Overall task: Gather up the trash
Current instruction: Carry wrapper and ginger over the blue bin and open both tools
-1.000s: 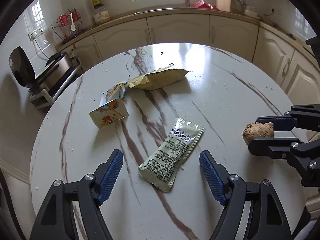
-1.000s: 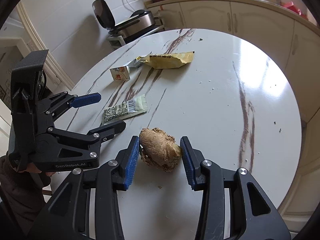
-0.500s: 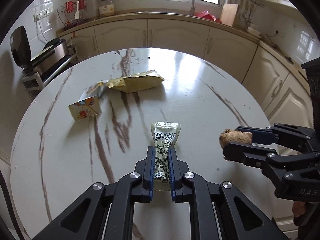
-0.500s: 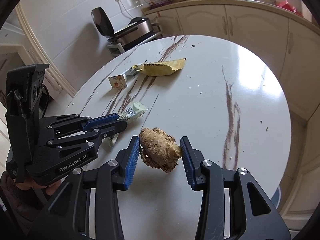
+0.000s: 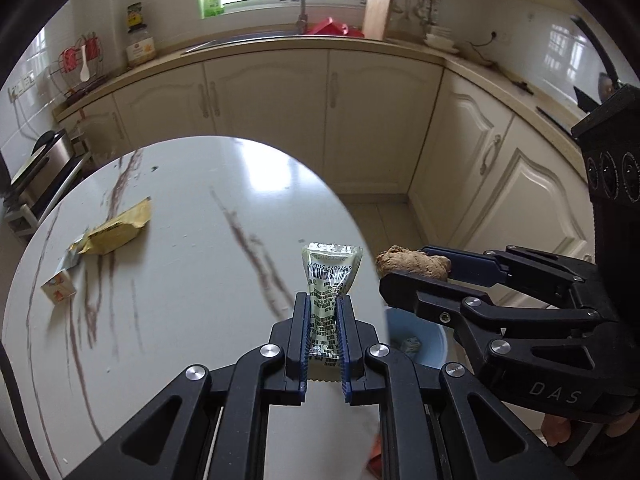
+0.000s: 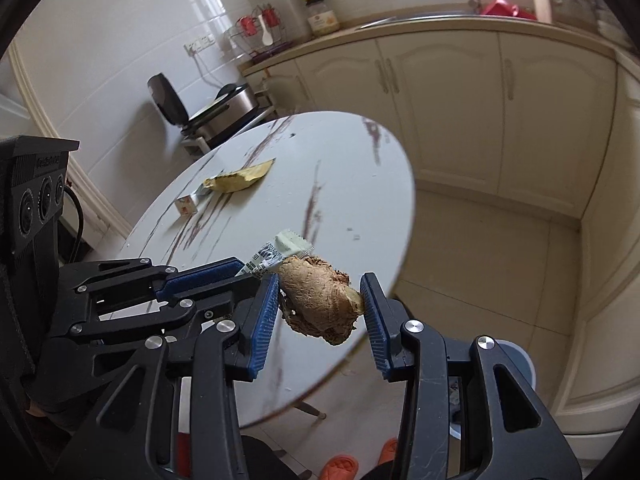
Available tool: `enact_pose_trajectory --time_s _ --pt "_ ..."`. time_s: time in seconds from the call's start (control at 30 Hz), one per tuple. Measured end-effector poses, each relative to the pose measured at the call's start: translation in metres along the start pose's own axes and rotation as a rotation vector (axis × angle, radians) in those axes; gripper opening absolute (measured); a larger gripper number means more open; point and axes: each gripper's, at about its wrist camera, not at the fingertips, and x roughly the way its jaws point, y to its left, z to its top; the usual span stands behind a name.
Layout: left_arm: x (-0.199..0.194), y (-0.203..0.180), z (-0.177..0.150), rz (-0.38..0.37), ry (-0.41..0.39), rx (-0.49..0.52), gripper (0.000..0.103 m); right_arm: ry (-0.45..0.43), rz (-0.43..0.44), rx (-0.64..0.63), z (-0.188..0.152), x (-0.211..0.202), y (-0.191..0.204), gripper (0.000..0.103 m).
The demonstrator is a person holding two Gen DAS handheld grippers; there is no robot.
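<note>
Two scraps lie far left on the desk (image 5: 192, 216), not yet collected: a small printed carton (image 5: 59, 288) and, just beside it, a crumpled yellow wrapper (image 5: 116, 232). Both sit flat and well apart from the tongs, so they look like work for a later trip.

Further right, the left tongs (image 5: 323, 336) are clamped on a pale green sachet (image 5: 330, 276), pinching its lower half so the barcode end stands free above the blue pads. It is held clear of the desk near the desk's right edge, a grip that should let it fall cleanly once the pads part.

Next comes the right tongs (image 6: 320, 312), squeezing a knobbly piece of ginger (image 6: 320, 300) from both sides; in the left camera it hangs beyond the desk edge, over the floor.

Below both loads stands a pale blue bin (image 5: 428, 340) on the floor with some litter already in it. I judge both pieces are being carried there for dropping together.
</note>
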Motion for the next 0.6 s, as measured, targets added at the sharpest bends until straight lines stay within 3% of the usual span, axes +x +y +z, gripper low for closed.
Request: enact_pose_trajectory --time_s 0.3,0.47,0.6 --pt "0.075 -0.104 0.032 -0.105 0.101 0.158 0.009 -0.022 -0.152 0.190 -0.034 -0.047 -0.129 0.039" --pt "0.139 -0.130 0.033 -0.150 0.205 0.187 0.009 0.035 -0.196 0.290 -0.057 -0.036 -0.189 0.040" --pt "0.189 -0.129 0.034 -0.173 0.287 0.183 0.009 0.073 -0.197 0.363 -0.070 -0.020 -0.223 0.042"
